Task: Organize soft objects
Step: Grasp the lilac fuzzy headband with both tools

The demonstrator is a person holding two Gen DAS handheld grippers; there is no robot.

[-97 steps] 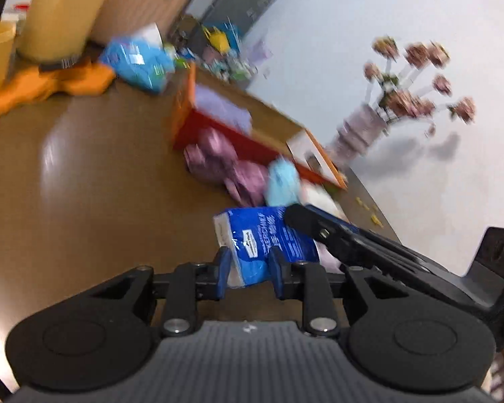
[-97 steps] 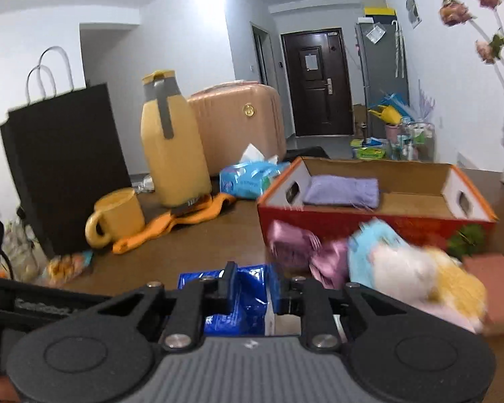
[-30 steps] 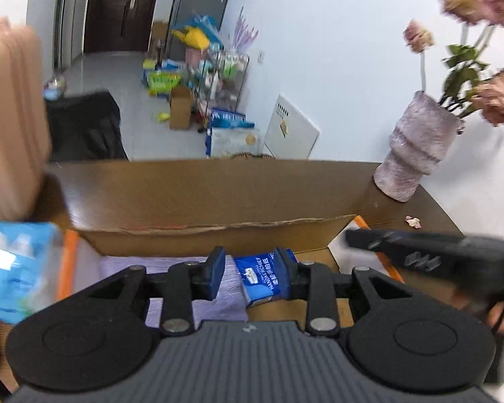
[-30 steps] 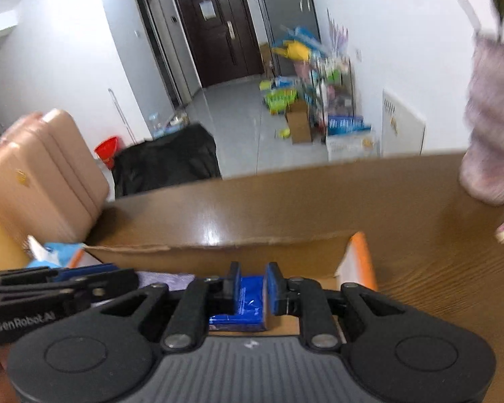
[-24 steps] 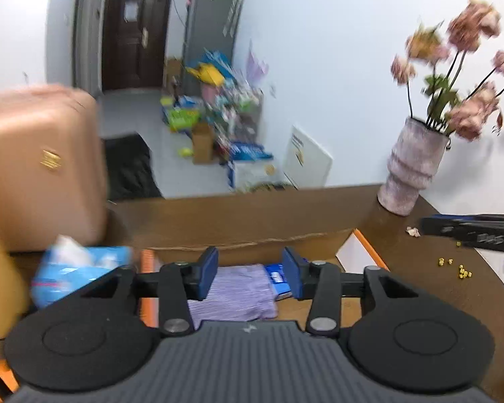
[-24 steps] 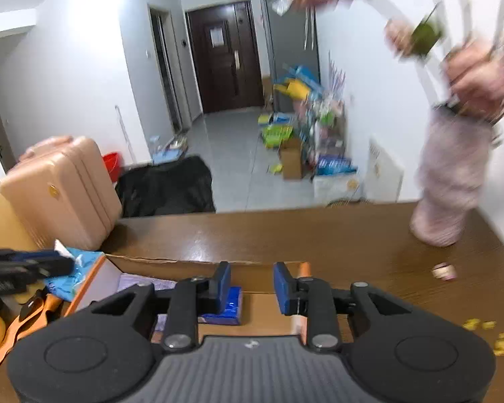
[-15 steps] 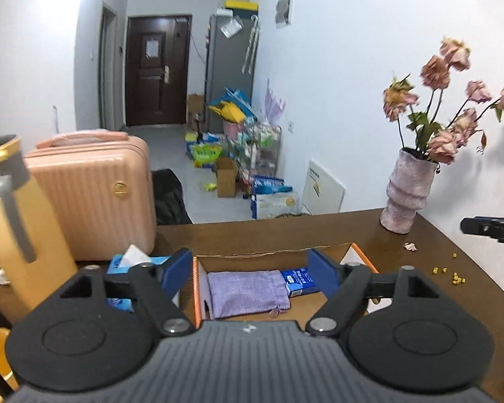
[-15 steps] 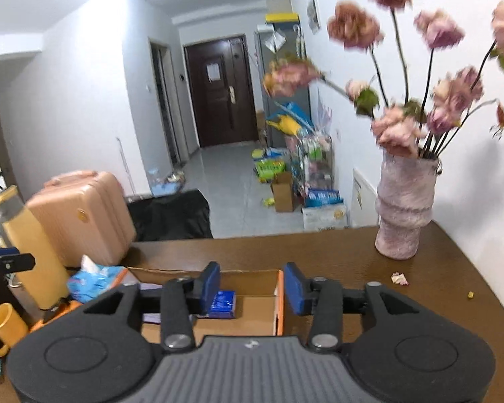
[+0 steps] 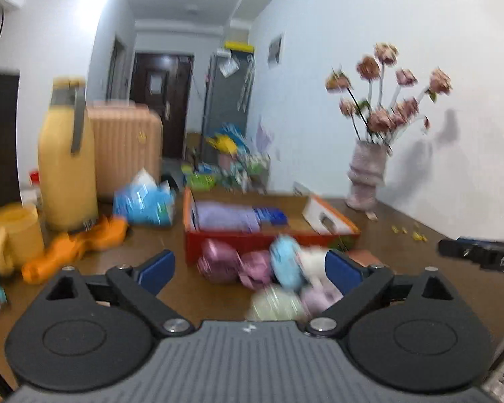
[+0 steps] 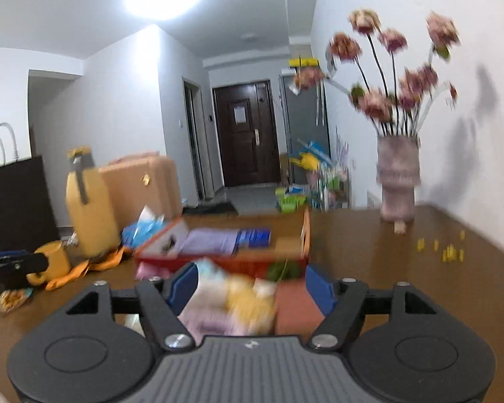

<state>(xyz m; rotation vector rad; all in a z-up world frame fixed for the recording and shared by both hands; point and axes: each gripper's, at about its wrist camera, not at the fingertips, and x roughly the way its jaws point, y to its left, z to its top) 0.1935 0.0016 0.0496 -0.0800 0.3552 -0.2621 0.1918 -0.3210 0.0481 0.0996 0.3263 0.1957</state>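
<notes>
The left gripper (image 9: 248, 270) has its blue fingers (image 9: 156, 268) spread wide with nothing gripped; they have just been opening, and only blurred soft toys show in the gap beyond them. The right gripper (image 10: 250, 287) is likewise released, its fingers (image 10: 181, 285) having just been opening, empty, with a heap of toys seen past them.

That heap of soft toys (image 9: 268, 275), pink, light blue, white and pale yellow, lies on the brown bench (image 9: 403, 252) against the near wall of the red and orange cardboard box (image 9: 252, 240). Inside the box a lilac pouch (image 9: 225, 218) lies flat with a blue tissue pack (image 9: 270, 215) just beside it on its right.

Left of the box sit a light-blue wipes packet (image 9: 144, 203), an orange cloth (image 9: 74, 248), a yellow mug (image 9: 15, 238) and a tall yellow flask (image 9: 67, 164). A vase of pink flowers (image 9: 368, 174) stands at the bench's far right by the wall.
</notes>
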